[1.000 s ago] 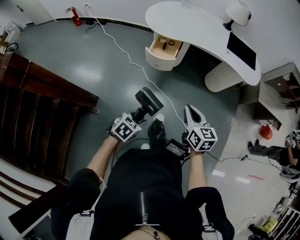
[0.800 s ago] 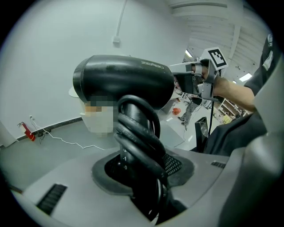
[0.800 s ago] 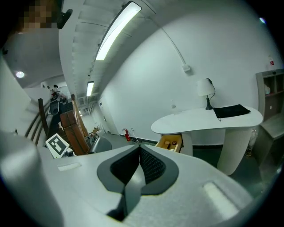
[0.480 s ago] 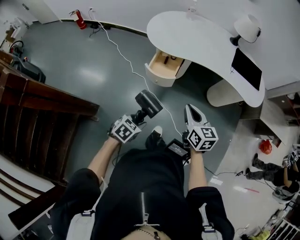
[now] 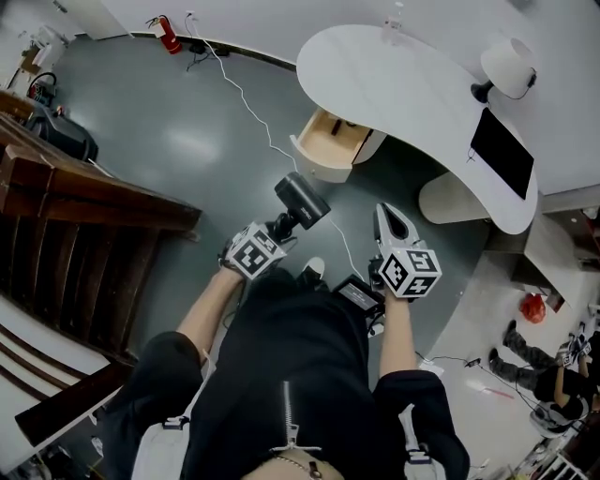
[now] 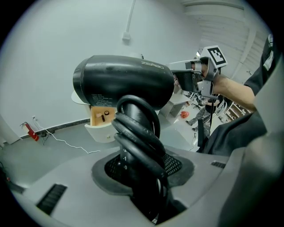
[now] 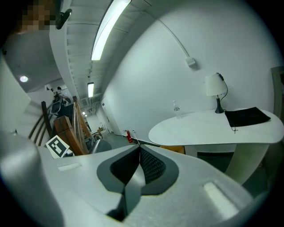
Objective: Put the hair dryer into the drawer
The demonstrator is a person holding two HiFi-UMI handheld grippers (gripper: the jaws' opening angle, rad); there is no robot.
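Note:
A black hair dryer [image 5: 300, 200] [image 6: 124, 82] with its cord wound round the handle stands upright in my left gripper [image 5: 272, 234] [image 6: 142, 177], whose jaws are shut on the handle. My right gripper [image 5: 391, 225] [image 7: 137, 166] is shut with nothing between its jaws and points toward the white desk [image 5: 394, 84] [image 7: 213, 126]. The wooden drawer [image 5: 330, 139] [image 6: 103, 116] stands pulled open under the desk's left end, with small items inside. Both grippers hang over the grey floor, short of the drawer.
A white cable [image 5: 246, 103] runs across the floor past the drawer toward my feet. A dark wooden bench [image 5: 84, 225] stands at left. On the desk are a lamp [image 5: 511, 66] and a black mat [image 5: 502, 150]. A red fire extinguisher [image 5: 167, 21] lies by the far wall.
The desk and open drawer have drawn closer and lower in the head view as I walk toward them. Both grippers keep their pose, the dryer still held.

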